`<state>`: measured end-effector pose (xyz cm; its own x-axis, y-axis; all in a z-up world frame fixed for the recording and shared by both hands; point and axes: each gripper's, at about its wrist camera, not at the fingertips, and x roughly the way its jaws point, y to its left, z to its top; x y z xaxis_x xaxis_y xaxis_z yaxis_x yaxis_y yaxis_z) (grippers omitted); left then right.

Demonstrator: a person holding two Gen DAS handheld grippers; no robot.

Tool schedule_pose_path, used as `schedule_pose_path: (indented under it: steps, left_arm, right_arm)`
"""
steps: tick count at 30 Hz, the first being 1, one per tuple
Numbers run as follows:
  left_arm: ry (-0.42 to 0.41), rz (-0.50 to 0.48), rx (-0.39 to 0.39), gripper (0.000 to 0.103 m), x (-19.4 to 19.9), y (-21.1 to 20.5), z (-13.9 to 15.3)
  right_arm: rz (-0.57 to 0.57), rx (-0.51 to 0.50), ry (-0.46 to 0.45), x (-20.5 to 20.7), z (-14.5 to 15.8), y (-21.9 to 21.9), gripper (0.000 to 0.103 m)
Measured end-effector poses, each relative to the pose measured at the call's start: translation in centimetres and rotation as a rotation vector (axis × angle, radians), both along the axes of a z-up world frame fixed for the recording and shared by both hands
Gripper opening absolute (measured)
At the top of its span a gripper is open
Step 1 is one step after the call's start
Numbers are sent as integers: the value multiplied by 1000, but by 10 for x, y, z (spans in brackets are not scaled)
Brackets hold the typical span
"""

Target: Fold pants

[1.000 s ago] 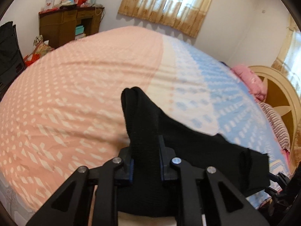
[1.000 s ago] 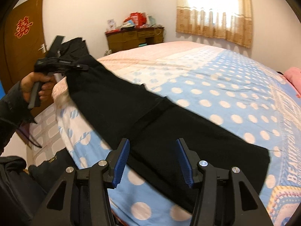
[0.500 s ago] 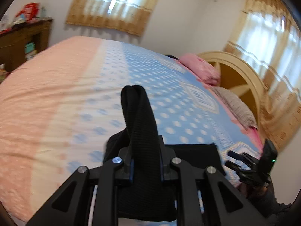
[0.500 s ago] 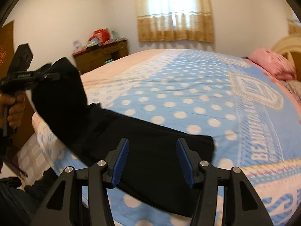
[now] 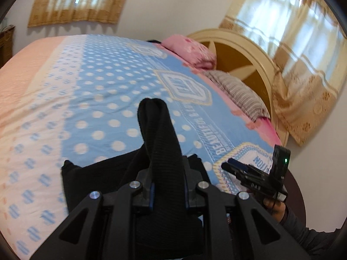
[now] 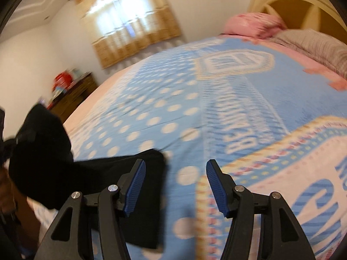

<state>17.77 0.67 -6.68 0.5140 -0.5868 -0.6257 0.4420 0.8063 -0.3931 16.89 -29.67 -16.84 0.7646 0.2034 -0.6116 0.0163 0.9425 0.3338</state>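
Note:
The black pants (image 5: 102,173) lie across the near edge of the bed. One bunched end (image 5: 158,134) rises through my left gripper (image 5: 168,191), which is shut on it. In the right wrist view the pants (image 6: 104,177) stretch from a lifted end at the left to a flat edge just left of my right gripper (image 6: 175,188). That gripper's jaws are opening, with only bedspread between them. The right gripper (image 5: 249,173) also shows at the lower right of the left wrist view, held by a hand.
The bedspread (image 5: 108,99) is blue with white dots, pink on its far side. A pink pillow (image 5: 190,49) and a striped one (image 5: 240,95) lie by the cream headboard (image 5: 243,49). A wooden cabinet (image 6: 73,95) stands by the far wall under a curtained window.
My left gripper has carried the pants end across the bed toward the headboard side, doubling the pants over. My right gripper swung right, off the pants, and its jaws stand wider.

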Motion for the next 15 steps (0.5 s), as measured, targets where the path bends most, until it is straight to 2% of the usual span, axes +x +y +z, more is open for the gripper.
schedule_pose_path:
  steps: [4, 9, 12, 15]
  left_arm:
    - [45, -33, 30, 19, 9, -38, -18]
    - [90, -55, 84, 19, 18, -75, -46]
    - [90, -65, 143, 19, 18, -95, -60]
    - [107, -72, 162, 21, 17, -108, -71]
  right_arm:
    - [-56, 29, 18, 3, -8, -16, 60]
    - [-41, 23, 26, 6, -12, -13, 60]
    - [-30, 15, 23, 6, -13, -10, 61]
    - [-31, 17, 26, 8, -16, -11, 61]
